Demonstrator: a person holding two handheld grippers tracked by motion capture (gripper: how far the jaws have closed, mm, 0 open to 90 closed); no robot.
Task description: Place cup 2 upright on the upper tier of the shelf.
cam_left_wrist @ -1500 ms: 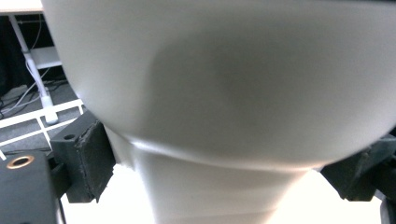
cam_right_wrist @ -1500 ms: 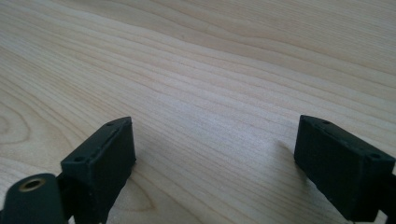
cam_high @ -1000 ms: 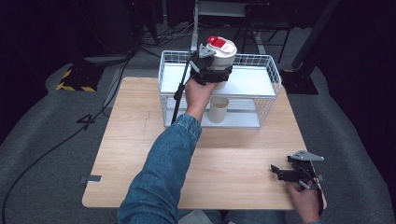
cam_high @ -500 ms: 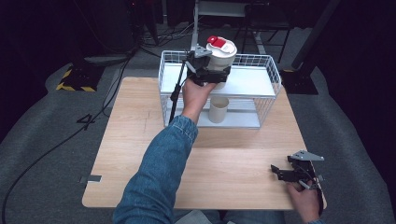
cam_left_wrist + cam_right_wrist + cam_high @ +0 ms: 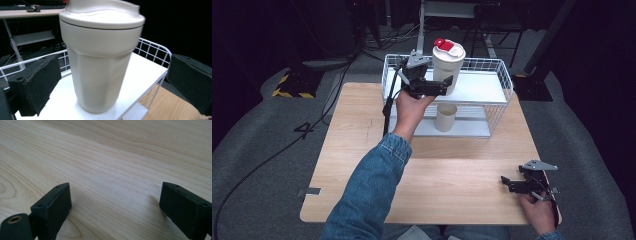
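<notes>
Presently, on the wooden table [image 5: 362, 150]: one white wire rack [image 5: 497, 75], its upper shelf bearing a cream tumbler [image 5: 448, 67], upright, lidded. My left gripper [image 5: 439, 86] stands spread wide about the tumbler, pads [image 5: 37, 82] clear of its sides. My right gripper [image 5: 512, 184] rests low over the table's near edge, jaws likewise wide apart, holding nothing.

A cream tumbler [image 5: 100, 57] with a matching lid stands upright on the white shelf [image 5: 140, 75] of a wire rack [image 5: 155, 50]. The left gripper [image 5: 110, 82] has its jaws spread wide, one black pad at eight o'clock, the other at four o'clock, both clear of the tumbler's sides. Wooden tabletop [image 5: 165, 105] shows at five o'clock.
</notes>
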